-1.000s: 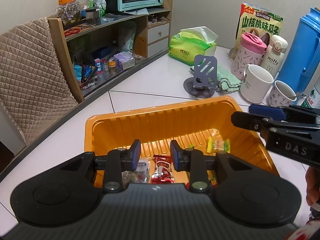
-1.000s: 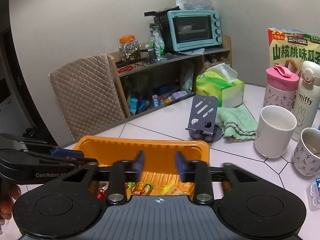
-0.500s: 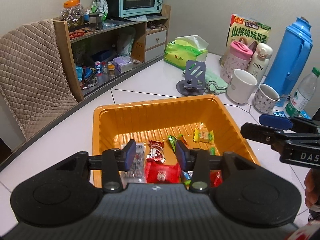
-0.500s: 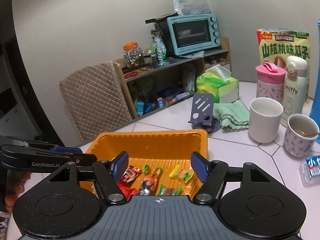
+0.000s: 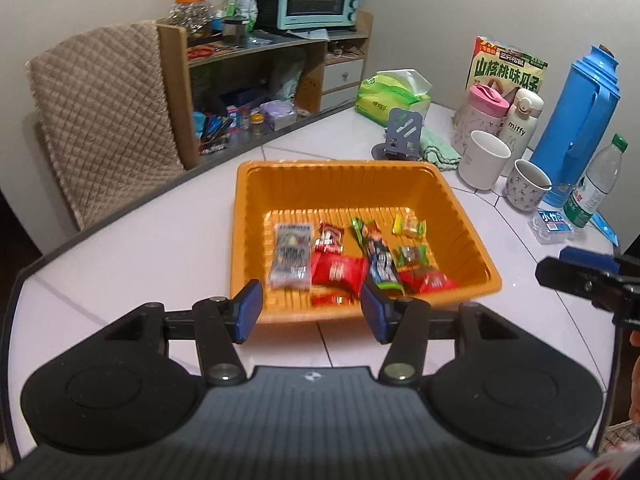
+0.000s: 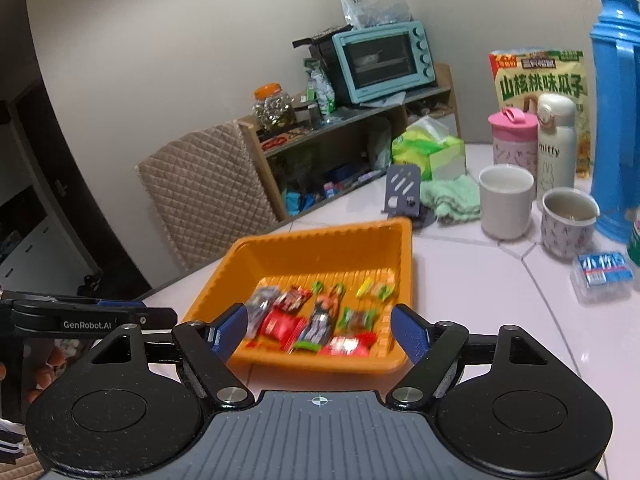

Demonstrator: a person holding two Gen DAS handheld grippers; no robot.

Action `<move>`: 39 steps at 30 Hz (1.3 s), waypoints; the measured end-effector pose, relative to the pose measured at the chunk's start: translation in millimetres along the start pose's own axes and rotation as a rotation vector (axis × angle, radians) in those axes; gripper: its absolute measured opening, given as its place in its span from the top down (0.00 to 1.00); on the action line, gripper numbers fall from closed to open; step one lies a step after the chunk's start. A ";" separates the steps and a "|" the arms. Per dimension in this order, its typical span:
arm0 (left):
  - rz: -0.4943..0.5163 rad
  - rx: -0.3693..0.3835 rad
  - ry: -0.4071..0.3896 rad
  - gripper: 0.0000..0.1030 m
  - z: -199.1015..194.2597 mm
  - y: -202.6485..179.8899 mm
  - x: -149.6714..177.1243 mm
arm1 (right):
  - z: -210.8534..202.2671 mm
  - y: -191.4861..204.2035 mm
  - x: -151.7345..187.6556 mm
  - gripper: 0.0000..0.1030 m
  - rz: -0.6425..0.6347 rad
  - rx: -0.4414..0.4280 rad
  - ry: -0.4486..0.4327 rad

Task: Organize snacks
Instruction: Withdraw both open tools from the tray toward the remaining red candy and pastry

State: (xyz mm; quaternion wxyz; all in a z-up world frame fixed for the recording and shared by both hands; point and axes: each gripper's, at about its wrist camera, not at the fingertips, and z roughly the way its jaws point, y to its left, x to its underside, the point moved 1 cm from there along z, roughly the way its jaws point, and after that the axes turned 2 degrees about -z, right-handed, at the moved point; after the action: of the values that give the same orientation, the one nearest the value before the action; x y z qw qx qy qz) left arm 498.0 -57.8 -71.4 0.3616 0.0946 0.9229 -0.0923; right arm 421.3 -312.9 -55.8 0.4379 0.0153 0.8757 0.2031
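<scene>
Snacks (image 5: 352,256) lie loose on the floor of the orange tray (image 5: 460,216) in the left wrist view, gathered toward its near wall: a grey packet (image 5: 291,255) at the left, red packets (image 5: 338,271) beside it, small green and yellow sweets (image 5: 409,227) toward the right. The tray sits on the white surface (image 5: 140,248), near its near edge. The left gripper (image 5: 312,312) hangs just short of the tray's near rim; its fingers (image 5: 247,310) have just been opening and stand released, with nothing between them. The right gripper (image 5: 580,276) shows at the right edge, apart from the tray. A white mug (image 5: 483,159) and a blue flask (image 5: 576,136) stand toward the far right corner.

In the right wrist view, the right gripper (image 6: 318,334) hovers before the tray (image 6: 320,248); its fingers (image 6: 409,334) have also just been opening and are spread wide and empty. The snacks (image 6: 316,316) appear blurred. The left gripper (image 6: 100,320) reaches in from the left edge.
</scene>
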 end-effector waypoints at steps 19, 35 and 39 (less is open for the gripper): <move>-0.024 -0.016 0.070 0.43 -77.5 0.3 103.0 | -61.4 50.5 86.2 0.24 -0.044 0.057 0.144; -0.026 -0.043 0.143 0.38 -94.8 3.2 160.2 | -62.3 78.5 129.1 0.24 -0.097 0.038 0.259; -0.031 -0.046 0.158 0.36 -95.9 5.6 165.3 | -57.1 78.4 135.8 0.24 -0.063 0.044 0.278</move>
State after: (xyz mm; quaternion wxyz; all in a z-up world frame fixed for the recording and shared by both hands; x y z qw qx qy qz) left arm 317.9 -11.7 -115.9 0.2885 0.0790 0.9517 -0.0687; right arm 281.7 -232.8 -99.7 0.3179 -0.0309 0.9322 0.1703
